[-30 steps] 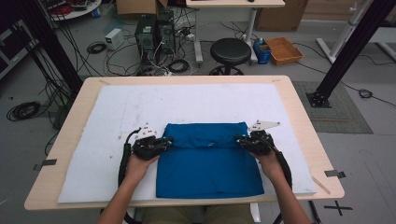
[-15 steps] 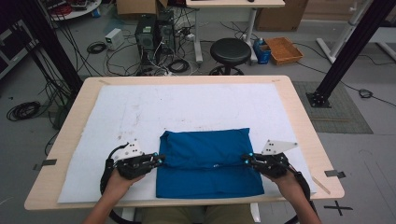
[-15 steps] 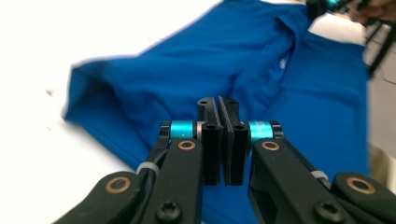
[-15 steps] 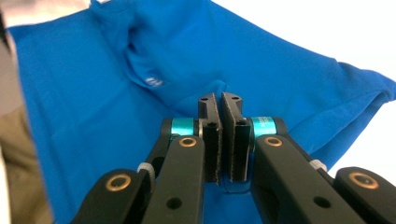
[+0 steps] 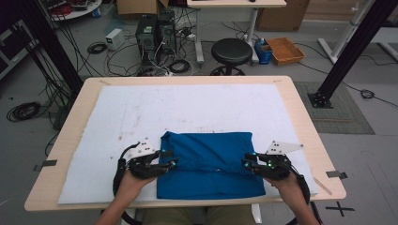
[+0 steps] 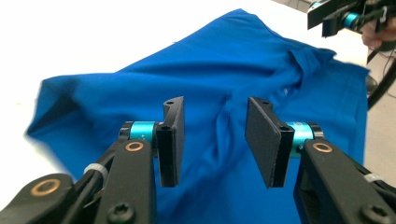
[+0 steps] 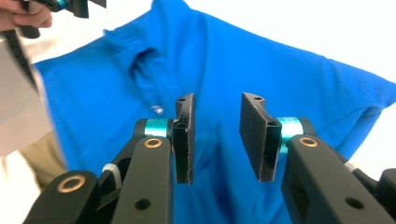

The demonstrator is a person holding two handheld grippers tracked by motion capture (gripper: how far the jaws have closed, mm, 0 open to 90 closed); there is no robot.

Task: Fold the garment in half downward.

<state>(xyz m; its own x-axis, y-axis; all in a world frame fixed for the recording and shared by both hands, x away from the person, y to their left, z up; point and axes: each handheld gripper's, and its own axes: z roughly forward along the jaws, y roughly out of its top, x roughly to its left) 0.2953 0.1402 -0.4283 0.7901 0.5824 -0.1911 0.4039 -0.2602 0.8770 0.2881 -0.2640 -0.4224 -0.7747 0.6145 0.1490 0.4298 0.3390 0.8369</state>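
Where blue shirt (image 5: 209, 161) lies folded, left tongs (image 5: 165, 159) and right tongs (image 5: 248, 163) — both apart — flank its edges

Overhead view; two close jaw-level views

The far half of the white sheet (image 5: 187, 112) covering the wooden worktop (image 5: 300, 112) lies bare, so a hand-held gripper could pass freely there from edge to edge. Nearer the person, the folded blue cloth garment (image 5: 211, 161) takes the middle of the sheet. The left hand-held gripper (image 5: 165, 159) and the right hand-held gripper (image 5: 248, 164) stand at its side edges, jaws apart, blocking those flanks; narrow bare strips remain outside them.
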